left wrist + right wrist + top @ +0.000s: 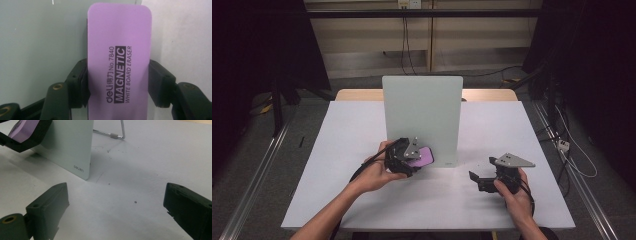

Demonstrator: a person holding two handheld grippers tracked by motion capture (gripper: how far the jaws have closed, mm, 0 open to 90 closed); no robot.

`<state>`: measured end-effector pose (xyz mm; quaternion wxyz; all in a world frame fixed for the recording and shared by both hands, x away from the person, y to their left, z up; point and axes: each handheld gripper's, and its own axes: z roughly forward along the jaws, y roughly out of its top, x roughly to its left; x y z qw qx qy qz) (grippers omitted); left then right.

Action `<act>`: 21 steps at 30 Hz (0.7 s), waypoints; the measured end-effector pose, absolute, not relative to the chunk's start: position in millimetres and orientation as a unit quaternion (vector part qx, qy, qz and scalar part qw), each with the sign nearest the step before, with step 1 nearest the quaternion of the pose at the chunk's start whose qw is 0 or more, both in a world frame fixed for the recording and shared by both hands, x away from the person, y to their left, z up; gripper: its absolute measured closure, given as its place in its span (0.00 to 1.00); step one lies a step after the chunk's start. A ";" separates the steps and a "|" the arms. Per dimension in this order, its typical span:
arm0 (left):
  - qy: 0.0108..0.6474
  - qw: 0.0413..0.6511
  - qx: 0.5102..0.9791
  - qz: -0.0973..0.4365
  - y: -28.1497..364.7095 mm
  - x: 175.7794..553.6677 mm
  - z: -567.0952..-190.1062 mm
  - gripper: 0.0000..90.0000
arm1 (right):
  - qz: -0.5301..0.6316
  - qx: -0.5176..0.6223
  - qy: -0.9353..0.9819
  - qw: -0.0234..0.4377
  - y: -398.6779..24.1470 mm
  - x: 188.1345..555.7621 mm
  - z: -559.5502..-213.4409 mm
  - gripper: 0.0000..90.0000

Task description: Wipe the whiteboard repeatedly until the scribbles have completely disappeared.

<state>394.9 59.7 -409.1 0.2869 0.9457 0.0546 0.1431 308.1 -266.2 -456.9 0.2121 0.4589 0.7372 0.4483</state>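
Step in hand: we were wiping the upright whiteboard [422,117] with the purple eraser [118,62], working low on its face, at least that's how we read it.

Left gripper [404,156]: its fingers [77,82] were clamped on the eraser's two long edges, roughly mid-length, so most of the pad stuck out beyond the tips. Solid hold as far as we could see, no gap at either pad.

Eraser: sat squarely between those fingers, label side facing the camera, far end up against the board or just off it, couldn't tell which.

Right gripper [484,181]: parked on the desk [362,130] well off to the side, fingers [47,202] spread wide with nothing between them.

Doing it well: we figured keep the pad flat to the board, not on an edge, and push gently. The board only stands on a thin wire stand [117,133] behind it, so hard pressure could tip or slide it.

Spare hand: we reckoned it could brace the board's near corner if it started creeping.
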 end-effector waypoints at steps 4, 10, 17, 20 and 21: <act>0.069 0.292 0.944 0.137 73.3 396.4 -406.9 0.46 | 0.450 0.460 0.735 0.212 -265.5 309.4 -456.8 0.07; 0.089 0.305 0.937 0.144 88.9 398.0 -400.2 0.46 | 0.448 0.462 0.736 0.211 -264.0 311.9 -457.8 0.07; 0.116 0.331 0.925 0.146 102.2 402.8 -386.3 0.46 | 0.446 0.461 0.737 0.212 -265.2 310.8 -457.4 0.07; 0.128 0.352 0.916 0.147 108.3 403.3 -380.1 0.46 | 0.447 0.457 0.739 0.212 -264.6 309.7 -457.3 0.07; 0.134 0.352 0.914 0.149 110.3 403.0 -378.0 0.46 | 0.447 0.457 0.740 0.211 -264.6 309.1 -457.1 0.07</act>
